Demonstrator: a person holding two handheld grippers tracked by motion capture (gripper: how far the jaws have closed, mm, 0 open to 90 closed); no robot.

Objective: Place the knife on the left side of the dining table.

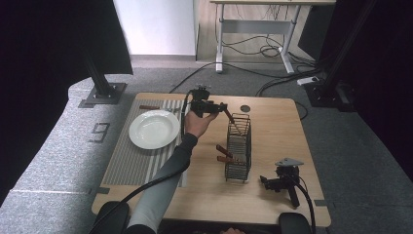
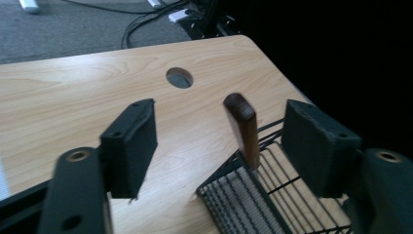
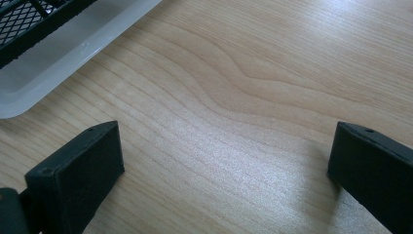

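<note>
Closest to the person, the right tongs (image 1: 267,181) sit near the worktop's (image 1: 272,126) 5 o'clock corner, spread wide over bare wood with nothing between them. A fair strip of free wood runs to the near edge and to the right edge.

Just past them stands the black wire rack (image 1: 238,148), mid-worktop, with two wooden handles poking out its left side. At about 9 o'clock lies a striped mat (image 1: 126,161) carrying a white plate (image 1: 154,128), close to the left edge.

Farther out, the left tongs (image 1: 225,107) hover over the rack's far end. The jaws stand on either side of a wooden handle (image 2: 242,127) sticking up from the rack, not touching it.

A "9" (image 1: 100,132) is marked on the floor at 10 o'clock.
</note>
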